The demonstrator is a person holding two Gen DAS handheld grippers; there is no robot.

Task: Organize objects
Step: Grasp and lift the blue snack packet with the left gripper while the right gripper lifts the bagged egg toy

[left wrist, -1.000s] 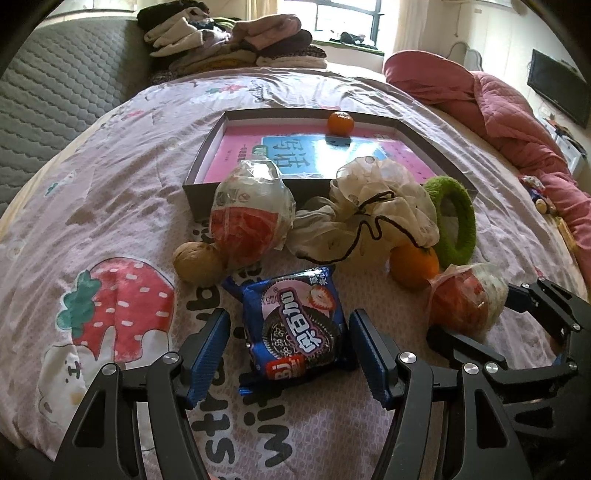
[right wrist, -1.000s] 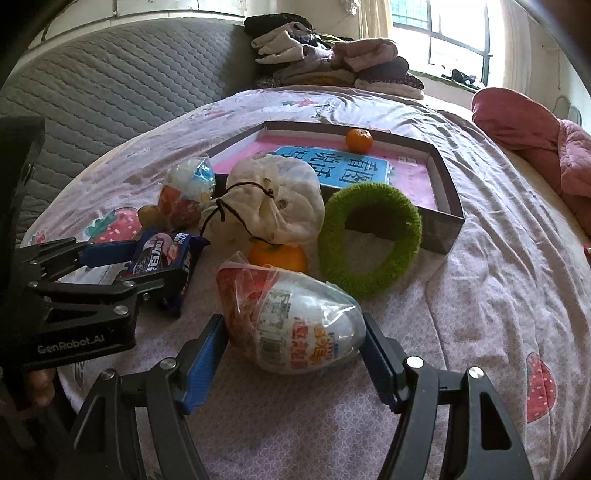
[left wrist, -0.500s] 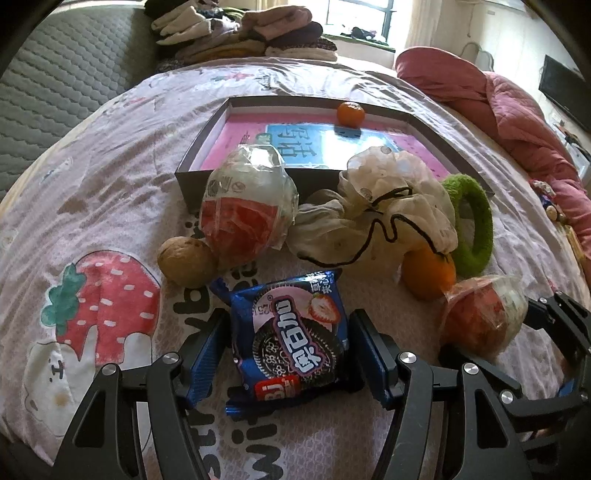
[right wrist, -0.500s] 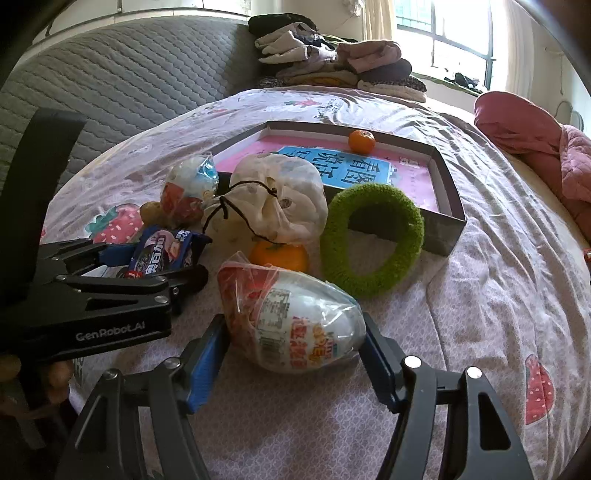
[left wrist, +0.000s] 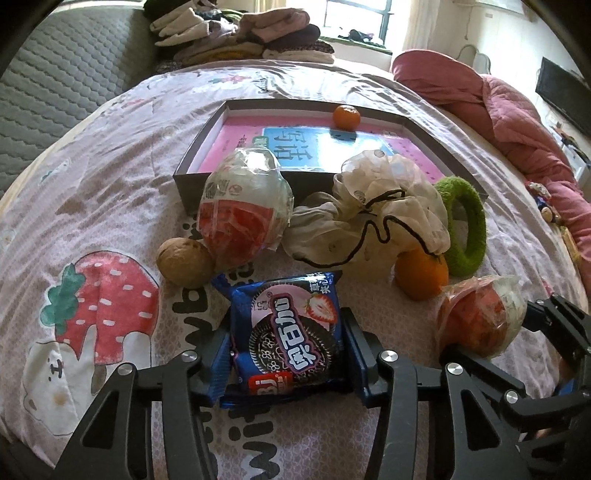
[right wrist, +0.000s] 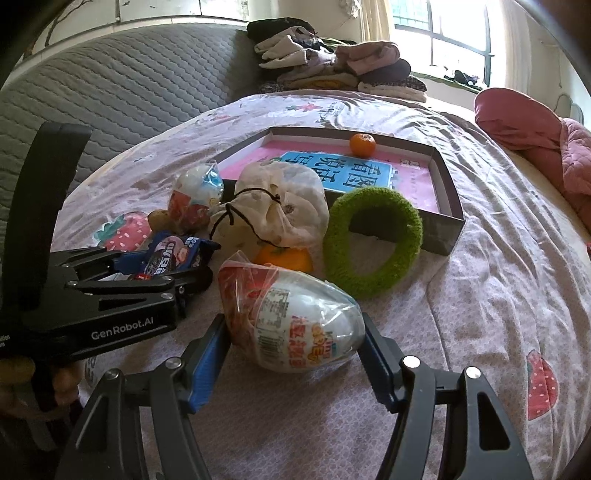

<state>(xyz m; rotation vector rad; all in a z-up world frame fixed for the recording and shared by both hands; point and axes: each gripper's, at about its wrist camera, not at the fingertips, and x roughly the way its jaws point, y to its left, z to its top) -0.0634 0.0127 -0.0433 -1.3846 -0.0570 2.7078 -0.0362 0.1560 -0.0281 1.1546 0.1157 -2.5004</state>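
My left gripper [left wrist: 286,350] is shut on a blue Oreo cookie packet [left wrist: 286,334], held just over the bedspread; it also shows in the right wrist view [right wrist: 168,258]. My right gripper [right wrist: 295,350] is shut on a wrapped surprise egg [right wrist: 295,317], which also shows in the left wrist view [left wrist: 480,321]. Ahead lies an open grey box [left wrist: 192,162] with a pink and blue book and a small orange [left wrist: 346,117] inside.
In front of the box lie a second wrapped egg [left wrist: 243,206], a walnut [left wrist: 183,262], a cream drawstring pouch [left wrist: 380,214], an orange [left wrist: 421,277] and a green fuzzy ring [left wrist: 465,225]. Folded clothes [left wrist: 240,33] are stacked at the far end. A pink quilt [left wrist: 517,122] lies right.
My left gripper has closed on the cookie packet and lifted it slightly. My right gripper has closed in against the egg.
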